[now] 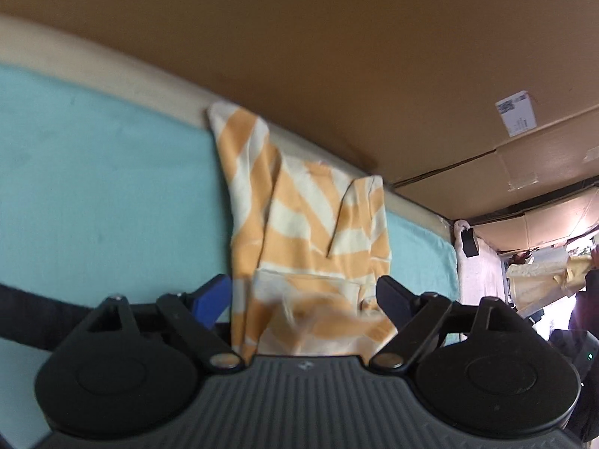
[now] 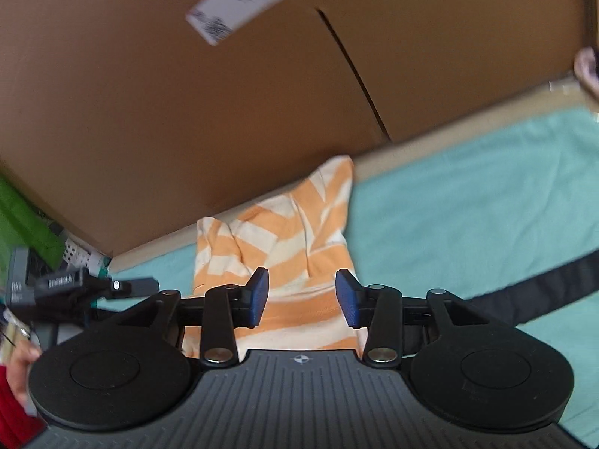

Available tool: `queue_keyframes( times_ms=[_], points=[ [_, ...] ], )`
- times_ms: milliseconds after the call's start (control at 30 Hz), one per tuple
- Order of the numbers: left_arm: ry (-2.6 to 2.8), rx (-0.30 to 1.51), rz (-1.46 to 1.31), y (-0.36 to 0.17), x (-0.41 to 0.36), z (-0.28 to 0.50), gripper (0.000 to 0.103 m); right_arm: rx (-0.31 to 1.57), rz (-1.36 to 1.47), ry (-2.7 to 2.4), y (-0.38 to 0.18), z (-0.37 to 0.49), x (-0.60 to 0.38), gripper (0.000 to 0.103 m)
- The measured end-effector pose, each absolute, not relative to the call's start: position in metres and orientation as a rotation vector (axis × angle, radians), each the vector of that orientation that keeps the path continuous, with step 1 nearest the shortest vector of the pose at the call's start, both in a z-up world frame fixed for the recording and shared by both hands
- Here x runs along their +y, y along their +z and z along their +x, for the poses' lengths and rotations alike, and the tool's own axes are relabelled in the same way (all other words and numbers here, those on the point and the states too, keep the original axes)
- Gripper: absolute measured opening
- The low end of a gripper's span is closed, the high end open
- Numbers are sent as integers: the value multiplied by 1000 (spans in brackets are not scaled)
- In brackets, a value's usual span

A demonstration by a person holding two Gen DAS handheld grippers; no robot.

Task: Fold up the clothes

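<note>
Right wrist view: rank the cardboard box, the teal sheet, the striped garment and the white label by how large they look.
1. cardboard box
2. teal sheet
3. striped garment
4. white label
The box stands farthest back, so its lead is not just nearness.

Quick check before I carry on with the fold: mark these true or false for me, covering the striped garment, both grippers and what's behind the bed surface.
1. The orange-and-cream striped garment lies on a teal sheet. True.
2. The left gripper is clamped shut on the garment. False: its jaws stand wide apart, pads off the cloth.
3. The right gripper is open. True.
4. A brick wall stands behind the surface. False: it is a cardboard box with a white label.
5. The garment is spread fully flat. False: it is folded into a narrow stack, sleeves tucked in.
</note>
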State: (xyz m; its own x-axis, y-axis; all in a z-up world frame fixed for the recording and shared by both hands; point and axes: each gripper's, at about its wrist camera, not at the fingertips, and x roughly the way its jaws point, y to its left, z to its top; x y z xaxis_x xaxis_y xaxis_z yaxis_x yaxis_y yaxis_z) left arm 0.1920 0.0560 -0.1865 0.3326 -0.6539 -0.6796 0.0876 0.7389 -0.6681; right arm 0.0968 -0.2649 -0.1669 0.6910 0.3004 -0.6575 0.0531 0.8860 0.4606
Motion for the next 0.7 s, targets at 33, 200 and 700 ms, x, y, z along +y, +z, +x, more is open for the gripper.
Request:
queue_keyframes(
  times_ms=[33,200,700],
  points=[
    [-538,1134,-557,-183,55,186,79,797,425,145,-161,93,-260,44],
    [-596,1136,-314,-185,28,138,72,843,76,195,-170,82,-218,34],
    [-446,1152,-303,-214,4,56,56,956,81,308,-198,64,-232,39]
  ],
)
